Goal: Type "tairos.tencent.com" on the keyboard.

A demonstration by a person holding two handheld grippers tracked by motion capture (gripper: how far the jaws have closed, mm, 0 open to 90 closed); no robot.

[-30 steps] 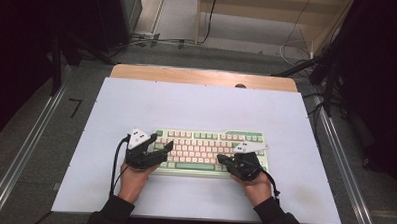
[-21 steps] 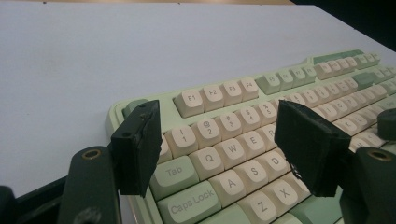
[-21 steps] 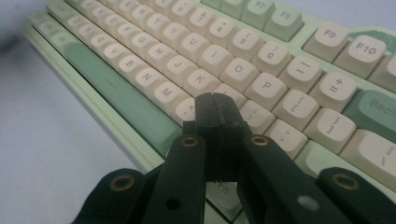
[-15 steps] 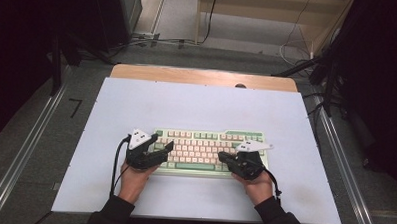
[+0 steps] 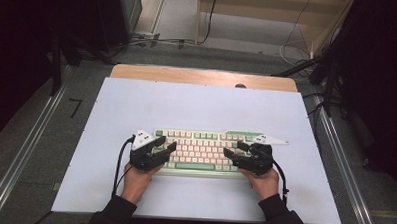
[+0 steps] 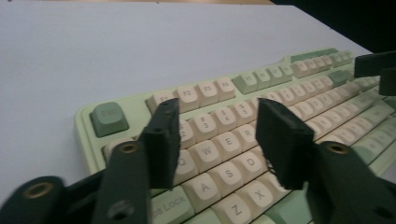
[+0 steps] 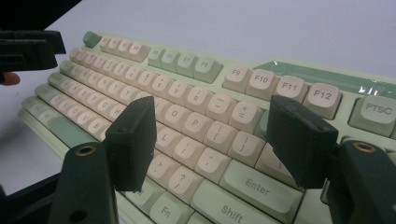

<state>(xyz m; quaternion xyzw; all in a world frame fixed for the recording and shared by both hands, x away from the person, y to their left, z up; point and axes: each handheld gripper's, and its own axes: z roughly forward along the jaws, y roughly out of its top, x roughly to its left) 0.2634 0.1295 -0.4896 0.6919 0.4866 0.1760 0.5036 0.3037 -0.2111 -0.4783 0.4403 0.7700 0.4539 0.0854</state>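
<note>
Keyboard (image 5: 200, 149) sits on the desk (image 5: 196, 107), lower centre of frame, long side running left-right. Left tongs (image 5: 169, 148) over its left end, right tongs (image 5: 231, 152) over its right end, hands behind them at bottom edge.

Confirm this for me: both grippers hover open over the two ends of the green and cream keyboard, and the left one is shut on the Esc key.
Not quite. The left gripper grips nothing: the left gripper view shows its jaws apart above the Q, W, E keys, with the Esc key off to the side, untouched. The right gripper and keyboard are as stated.
</note>
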